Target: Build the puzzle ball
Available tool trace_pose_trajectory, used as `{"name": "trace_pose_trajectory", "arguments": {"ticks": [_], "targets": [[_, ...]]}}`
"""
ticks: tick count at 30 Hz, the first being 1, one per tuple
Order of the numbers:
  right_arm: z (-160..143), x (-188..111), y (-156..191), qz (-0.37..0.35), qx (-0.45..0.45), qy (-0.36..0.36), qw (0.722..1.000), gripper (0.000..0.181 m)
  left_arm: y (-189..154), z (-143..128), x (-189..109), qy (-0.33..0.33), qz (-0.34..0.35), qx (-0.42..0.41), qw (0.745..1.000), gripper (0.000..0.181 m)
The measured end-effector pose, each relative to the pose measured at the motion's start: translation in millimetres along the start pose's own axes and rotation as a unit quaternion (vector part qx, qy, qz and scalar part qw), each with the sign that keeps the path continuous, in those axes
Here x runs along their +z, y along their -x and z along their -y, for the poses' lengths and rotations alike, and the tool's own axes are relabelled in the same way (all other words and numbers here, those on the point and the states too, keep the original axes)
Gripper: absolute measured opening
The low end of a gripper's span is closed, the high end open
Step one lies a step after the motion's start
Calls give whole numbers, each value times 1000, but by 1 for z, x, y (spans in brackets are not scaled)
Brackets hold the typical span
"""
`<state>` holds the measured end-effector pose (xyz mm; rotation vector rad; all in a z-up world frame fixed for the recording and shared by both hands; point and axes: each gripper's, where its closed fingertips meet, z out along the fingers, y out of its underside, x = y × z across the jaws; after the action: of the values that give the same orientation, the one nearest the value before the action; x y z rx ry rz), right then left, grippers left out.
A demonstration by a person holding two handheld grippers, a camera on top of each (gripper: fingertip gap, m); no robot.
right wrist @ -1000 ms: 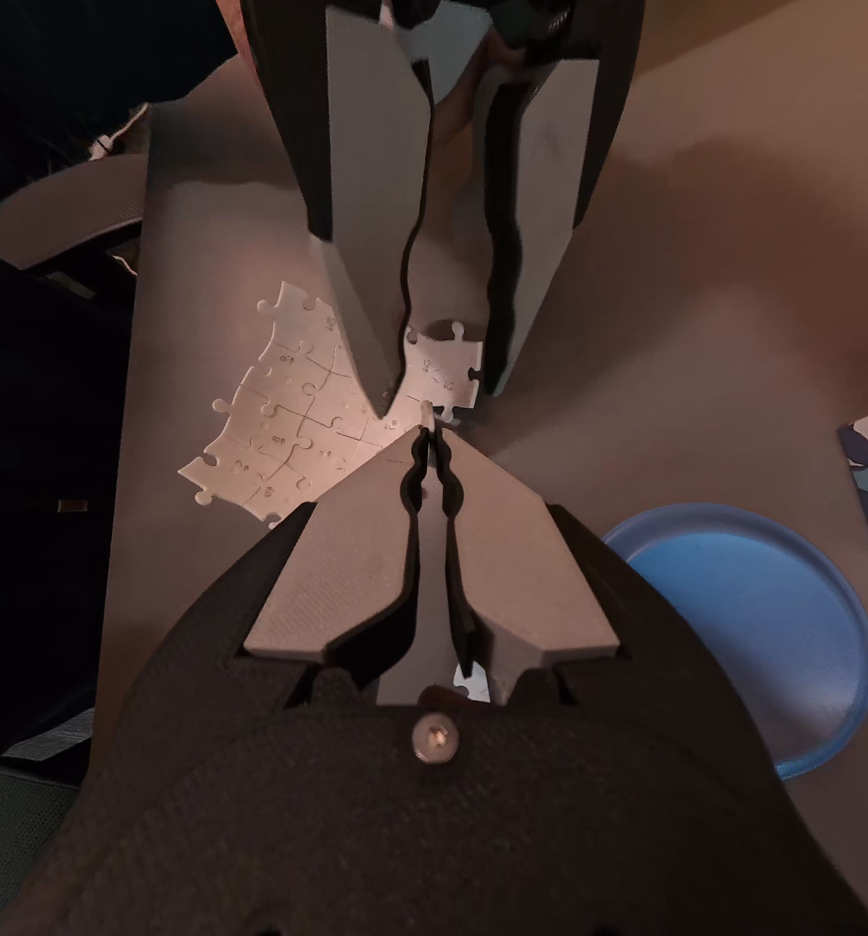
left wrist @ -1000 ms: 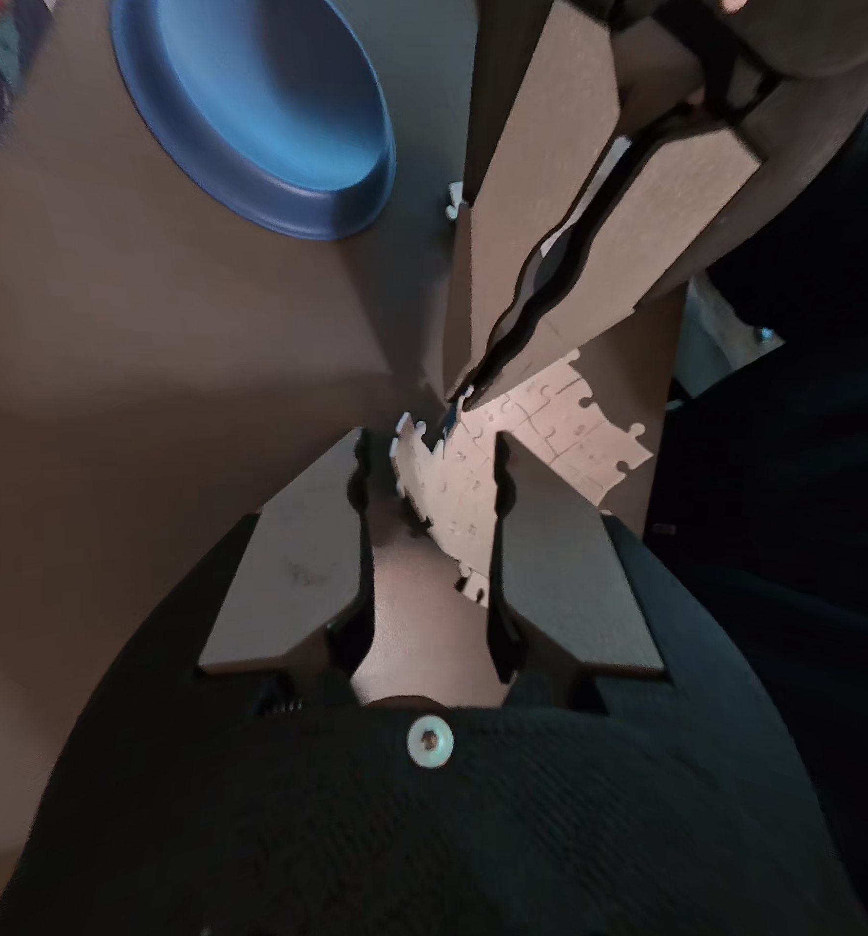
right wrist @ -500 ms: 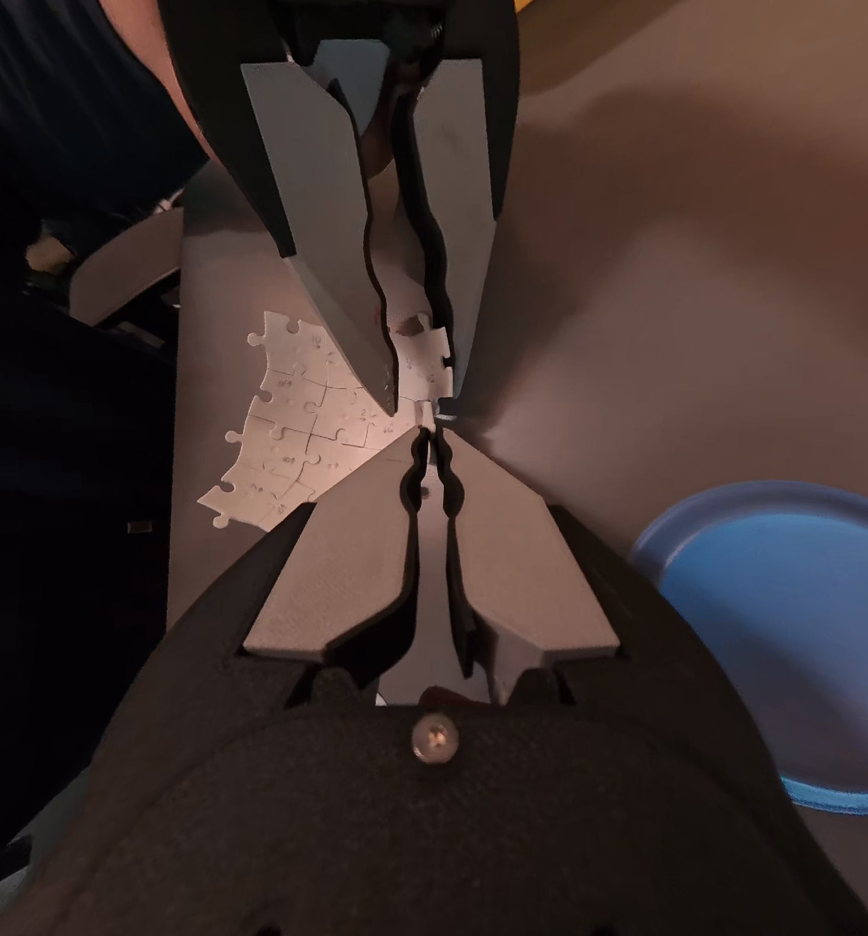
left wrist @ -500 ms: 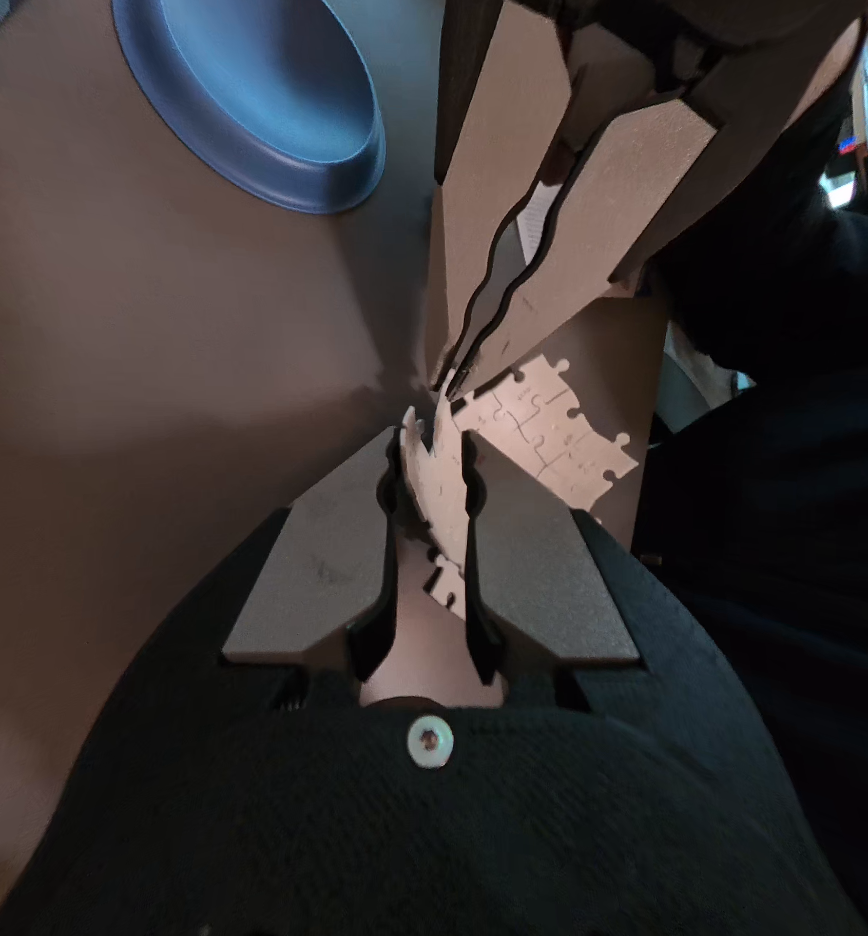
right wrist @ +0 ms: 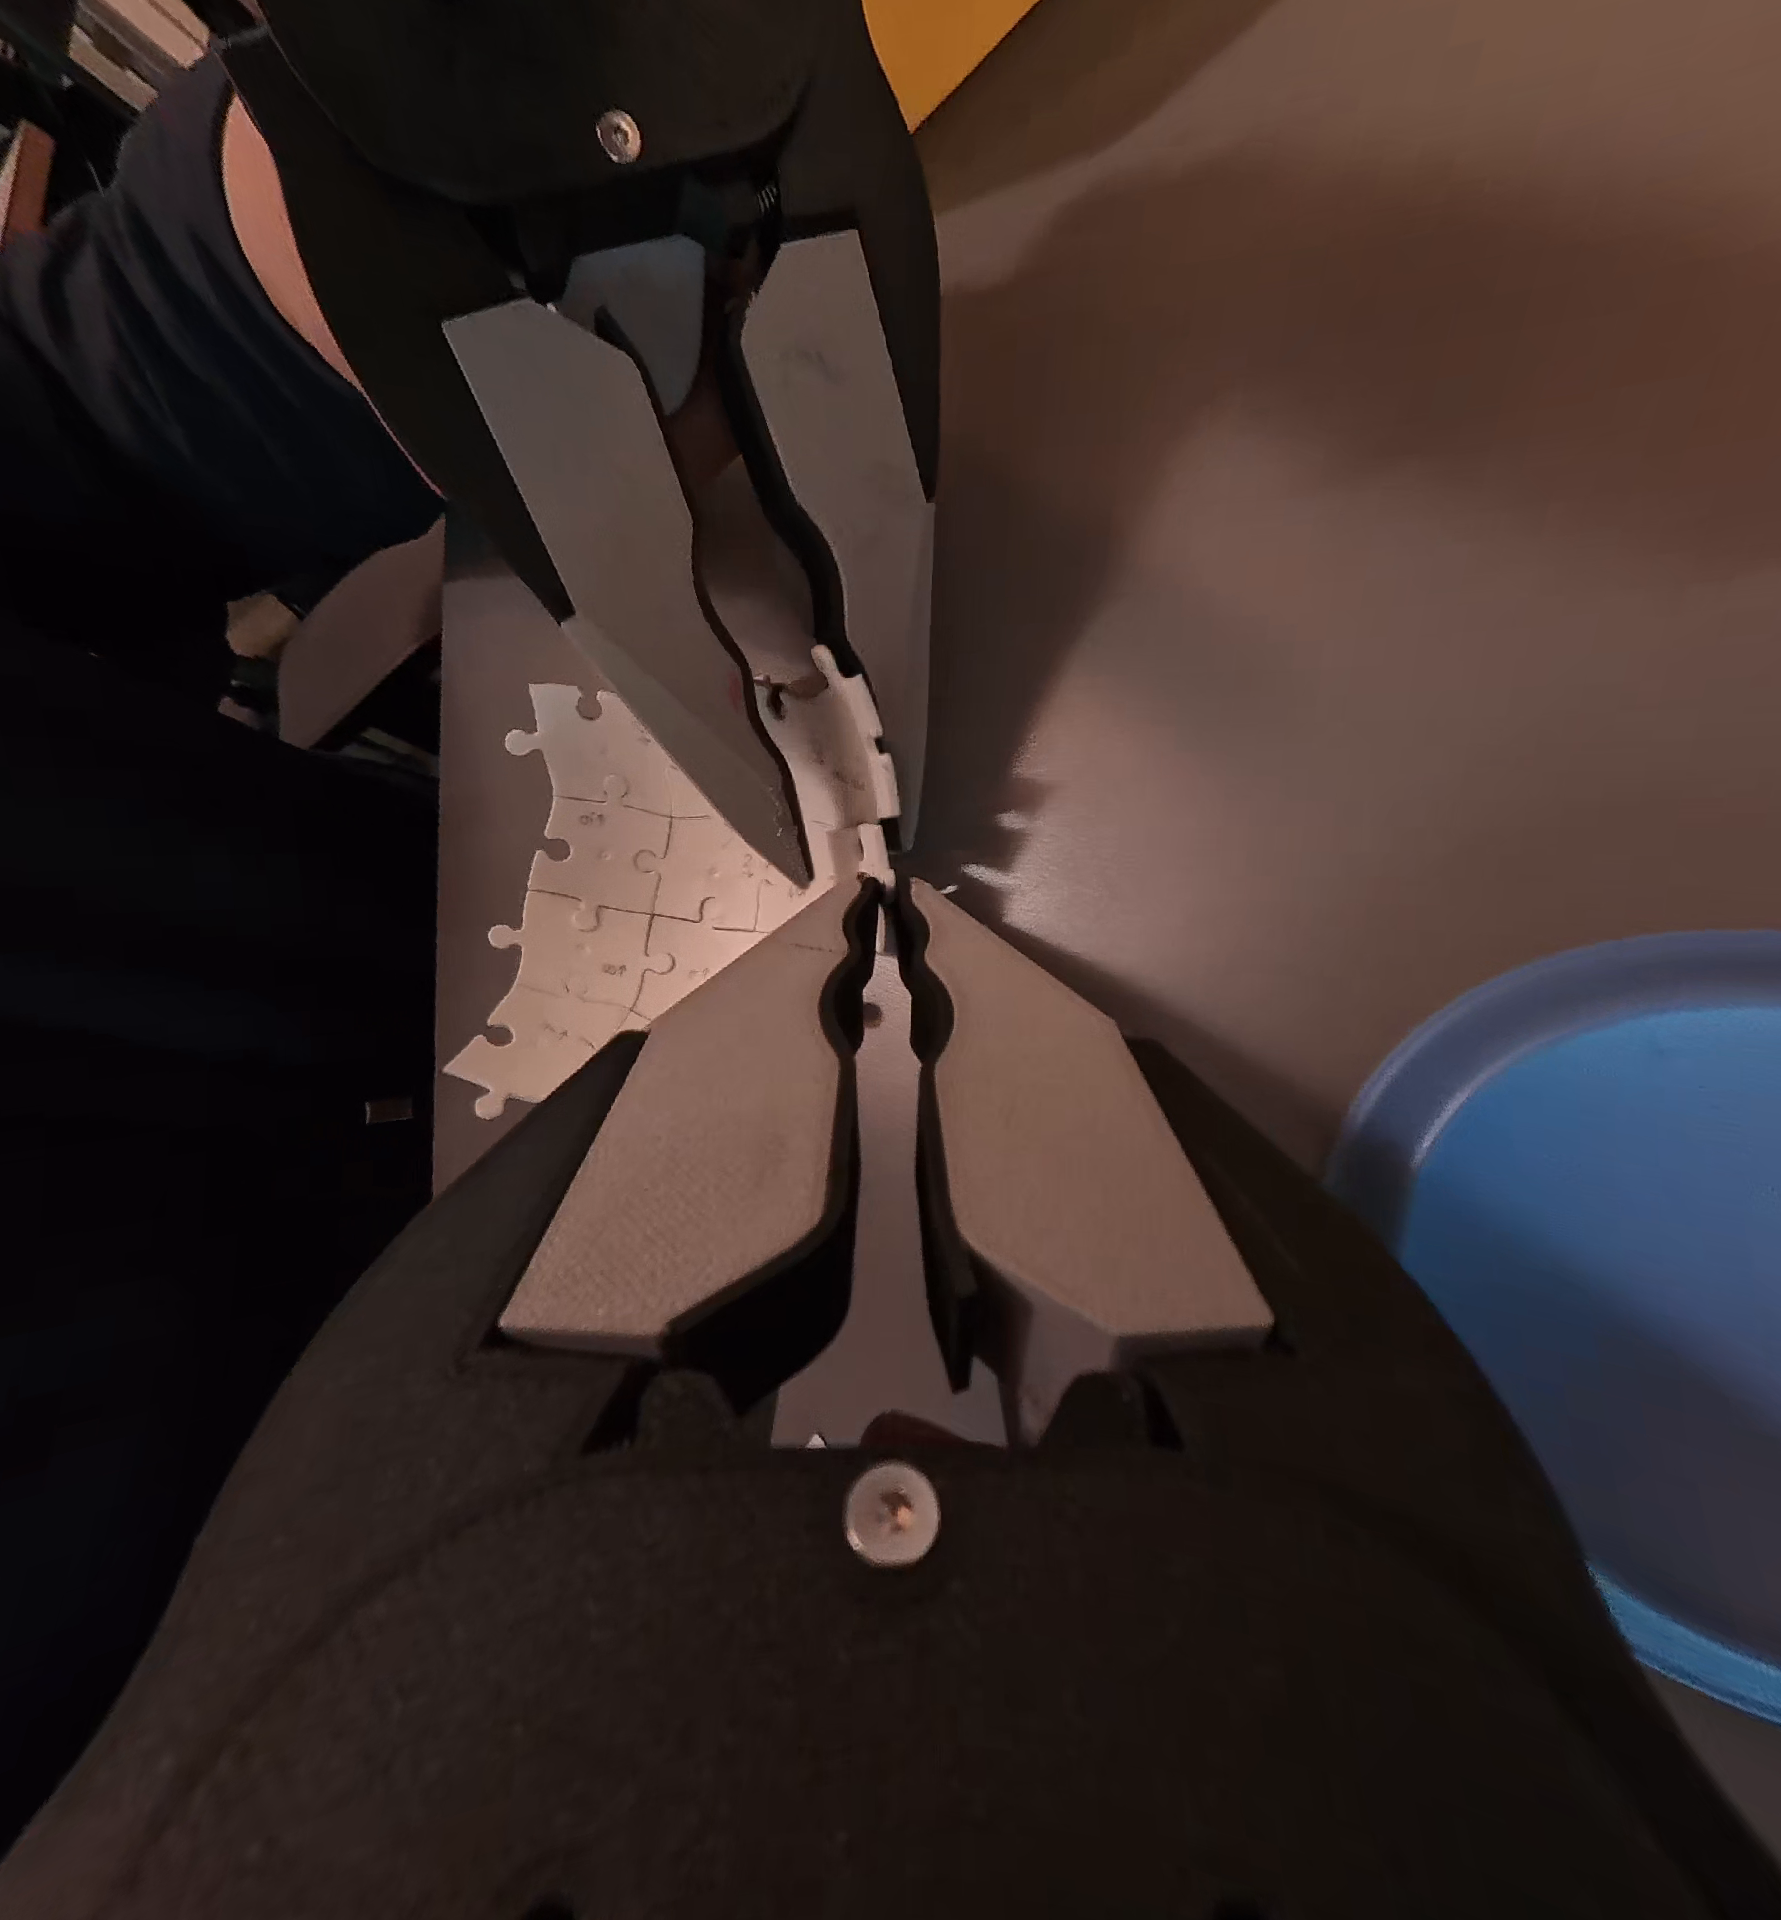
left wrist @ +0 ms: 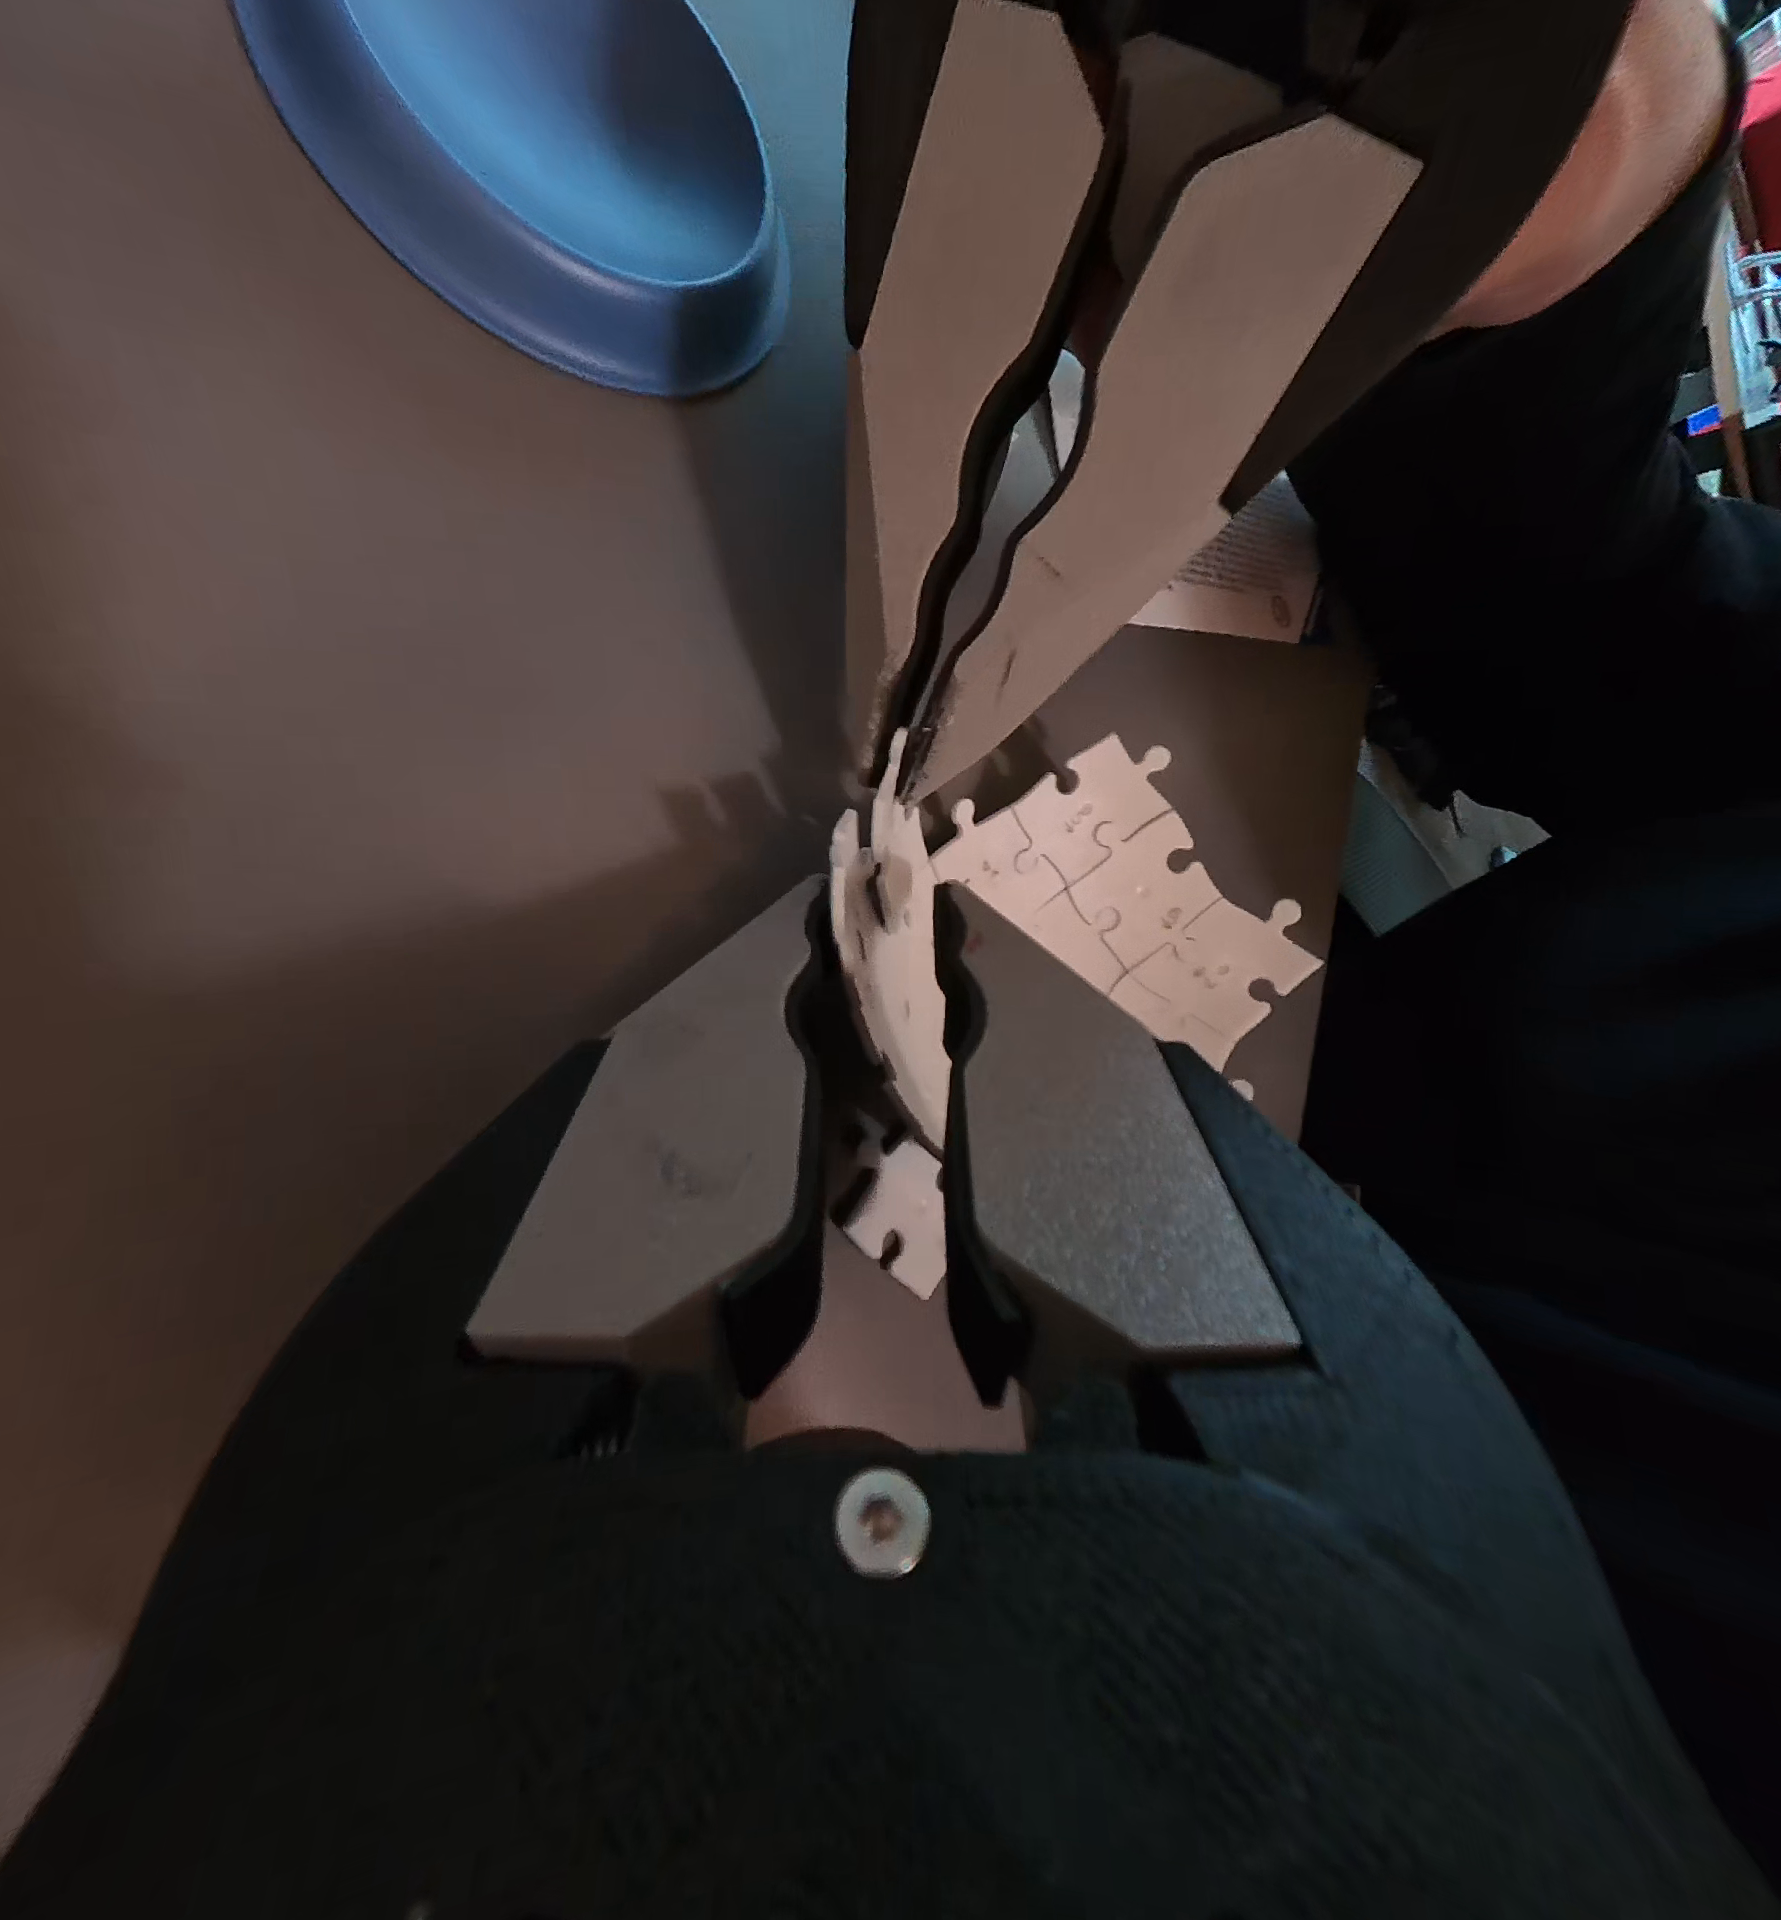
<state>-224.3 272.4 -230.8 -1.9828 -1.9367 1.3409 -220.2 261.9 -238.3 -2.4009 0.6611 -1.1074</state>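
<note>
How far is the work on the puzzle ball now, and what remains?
Done: a curved sheet of joined white pieces, far from a ball. In hand: the left gripper clamps one raised edge of that sheet, and the right gripper pinches a single small piece against it. Left: seating that piece and closing the shape. The blue bowl looks empty.

Dim, shadowy, wide-angle warped; edges perhaps blurred.

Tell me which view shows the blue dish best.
The left wrist view: the blue dish shows its raised rim, side wall and hollow, cut only at the top edge. The right wrist view catches it at the right edge, partly cropped and partly behind the right gripper.
</note>
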Motion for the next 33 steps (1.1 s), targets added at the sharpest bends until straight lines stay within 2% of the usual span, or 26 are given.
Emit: {"name": "trace_pose_trajectory", "arguments": {"ticks": [15,33], "targets": [[0,1,5,15,2,-8,1000,0,-4,-1,0,-29,-9,-5,1000,6],[7,2,18,7,-63,-22,998,0,-11,-4,-10,-40,-6,11,999,3]]}}
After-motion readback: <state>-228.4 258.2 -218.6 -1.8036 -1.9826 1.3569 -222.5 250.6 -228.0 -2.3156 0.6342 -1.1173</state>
